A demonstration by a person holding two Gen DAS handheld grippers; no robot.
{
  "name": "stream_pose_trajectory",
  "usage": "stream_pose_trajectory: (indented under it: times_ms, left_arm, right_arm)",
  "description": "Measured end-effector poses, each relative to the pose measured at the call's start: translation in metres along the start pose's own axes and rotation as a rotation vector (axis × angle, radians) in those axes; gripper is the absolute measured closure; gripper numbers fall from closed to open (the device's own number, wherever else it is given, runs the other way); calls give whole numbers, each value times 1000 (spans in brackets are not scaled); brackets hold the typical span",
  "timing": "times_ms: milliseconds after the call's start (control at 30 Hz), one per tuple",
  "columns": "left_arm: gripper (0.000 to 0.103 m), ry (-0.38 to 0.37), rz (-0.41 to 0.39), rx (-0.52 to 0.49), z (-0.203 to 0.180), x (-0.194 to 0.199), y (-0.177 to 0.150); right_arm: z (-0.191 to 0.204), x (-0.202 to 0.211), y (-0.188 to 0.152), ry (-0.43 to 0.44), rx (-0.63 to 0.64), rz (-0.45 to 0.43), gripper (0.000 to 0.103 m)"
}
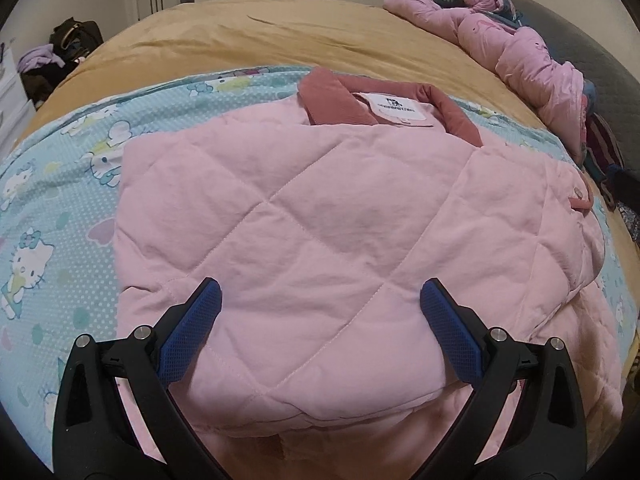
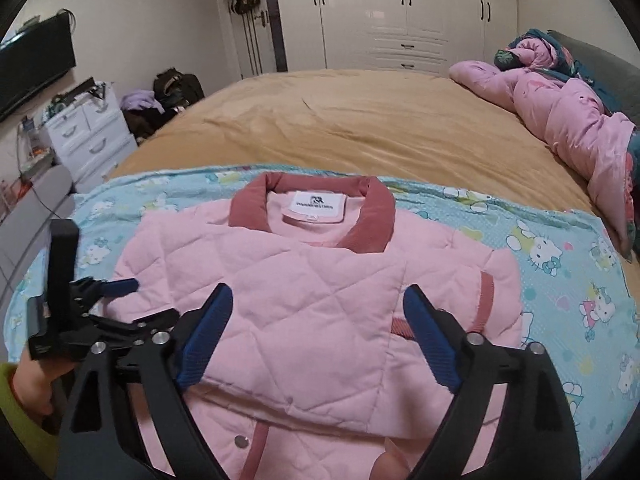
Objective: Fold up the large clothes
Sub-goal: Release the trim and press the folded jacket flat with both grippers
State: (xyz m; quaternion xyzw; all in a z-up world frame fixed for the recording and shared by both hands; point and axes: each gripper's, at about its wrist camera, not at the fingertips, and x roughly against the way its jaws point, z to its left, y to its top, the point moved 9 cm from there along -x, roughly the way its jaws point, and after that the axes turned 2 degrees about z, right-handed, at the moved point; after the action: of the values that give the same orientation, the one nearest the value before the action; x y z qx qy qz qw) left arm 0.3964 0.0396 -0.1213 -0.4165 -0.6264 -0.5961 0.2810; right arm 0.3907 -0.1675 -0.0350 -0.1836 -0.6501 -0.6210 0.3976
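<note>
Left wrist: left gripper (image 1: 320,300) jaws released, wide apart over the folded pink quilted jacket (image 1: 320,208) lying on the bed's cartoon sheet (image 1: 60,240); right wrist: right gripper (image 2: 318,308) jaws released, nothing clamped, jacket directly below between them, collar beyond.

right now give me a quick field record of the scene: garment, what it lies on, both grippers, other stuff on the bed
garment: pink quilted jacket with darker pink corduroy collar, sleeves folded over the body, white label showing
surface: light blue cartoon-cat printed sheet spread over a tan bed cover
left gripper: open, above the jacket, nothing between the blue pads
right gripper: open, above the jacket, holding nothing
other: bunched pink quilt at the far right of the bed
</note>
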Motion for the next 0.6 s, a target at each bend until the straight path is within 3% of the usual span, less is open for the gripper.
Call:
stream_pose_trajectory:
  times_ms: [233,600]
  left_arm:
    - [9,-16,-12,13,2,-4,-1]
    - [9,-19,-21,9,3,-12,-3]
  right_arm:
    - [-11,-70,-41,-65,11,227,13]
    - [-15,-98,-60,-104,-29,218,8]
